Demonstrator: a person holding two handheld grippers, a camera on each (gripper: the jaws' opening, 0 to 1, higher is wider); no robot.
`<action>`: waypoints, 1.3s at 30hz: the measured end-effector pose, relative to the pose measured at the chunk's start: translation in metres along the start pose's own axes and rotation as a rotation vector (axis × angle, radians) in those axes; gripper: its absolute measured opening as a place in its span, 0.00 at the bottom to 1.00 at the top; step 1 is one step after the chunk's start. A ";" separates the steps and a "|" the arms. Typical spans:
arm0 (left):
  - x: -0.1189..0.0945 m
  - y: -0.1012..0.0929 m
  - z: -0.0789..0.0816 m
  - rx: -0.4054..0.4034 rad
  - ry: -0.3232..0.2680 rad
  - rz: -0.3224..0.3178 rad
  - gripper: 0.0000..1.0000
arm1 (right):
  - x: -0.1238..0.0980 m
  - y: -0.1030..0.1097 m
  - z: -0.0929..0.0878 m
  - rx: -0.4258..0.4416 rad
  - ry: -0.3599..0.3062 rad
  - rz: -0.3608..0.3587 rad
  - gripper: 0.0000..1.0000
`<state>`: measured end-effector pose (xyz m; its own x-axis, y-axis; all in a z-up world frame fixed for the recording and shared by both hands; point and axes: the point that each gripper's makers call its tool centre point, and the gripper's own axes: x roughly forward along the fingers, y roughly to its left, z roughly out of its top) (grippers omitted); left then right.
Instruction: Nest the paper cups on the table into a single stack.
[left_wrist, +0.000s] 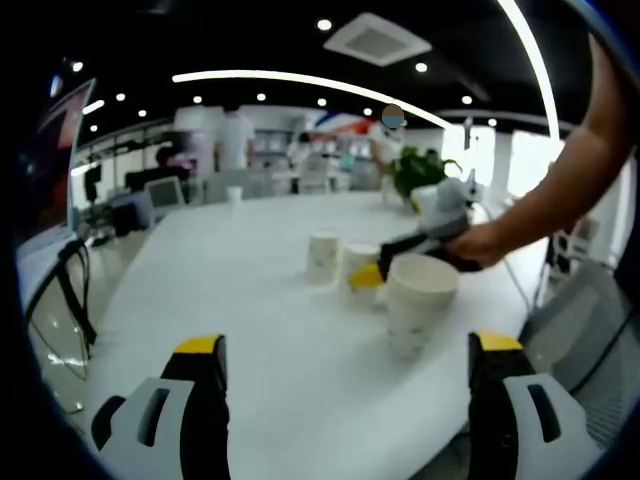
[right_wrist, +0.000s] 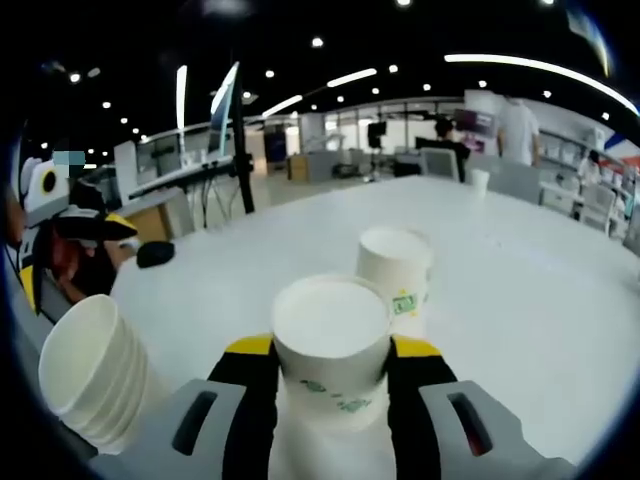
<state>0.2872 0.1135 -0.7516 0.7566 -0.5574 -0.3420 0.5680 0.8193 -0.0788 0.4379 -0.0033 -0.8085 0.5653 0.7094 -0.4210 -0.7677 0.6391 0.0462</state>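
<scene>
Nearest in the right gripper view, a paper cup (right_wrist: 335, 345) with green print is being gripped by the right gripper (right_wrist: 330, 400), its yellow-tipped jaws pressed against the cup's lower wall on either side. A thin, light, easily crushed thing is being handled here, so a gentle squeeze low on the wall, where the base stiffens it, is judged the safest hold; the open rim is likely to buckle if pinched hard. To the left, a stack of nested cups (right_wrist: 95, 370) is lying tilted with its mouth turned upward. Just behind the held cup, another single cup (right_wrist: 395, 265) is standing upright on the white table (right_wrist: 540, 300).

In the left gripper view, the left gripper (left_wrist: 345, 385) is being held low over the near table edge with its jaws spread wide and nothing between them. Further in, the nested stack (left_wrist: 420, 300) is seen, and the right gripper (left_wrist: 395, 260) is being brought in from the right by a person's hand (left_wrist: 480, 245), arm stretched across. Two more cups (left_wrist: 323, 258) are standing beyond, possibly touching, though the blur is leaving that uncertain.
</scene>
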 end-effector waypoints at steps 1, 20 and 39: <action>0.000 -0.001 0.000 0.000 0.001 -0.002 1.00 | -0.001 0.000 0.001 0.000 0.001 0.000 0.39; 0.000 -0.004 0.002 0.015 -0.004 -0.013 1.00 | -0.023 -0.002 0.026 -0.025 -0.009 0.006 0.39; -0.003 -0.006 0.002 0.021 -0.015 -0.025 1.00 | -0.055 0.014 0.104 -0.107 -0.180 0.075 0.38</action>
<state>0.2825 0.1100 -0.7488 0.7468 -0.5798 -0.3256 0.5935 0.8021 -0.0670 0.4279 -0.0025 -0.6903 0.5426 0.8016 -0.2513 -0.8319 0.5541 -0.0287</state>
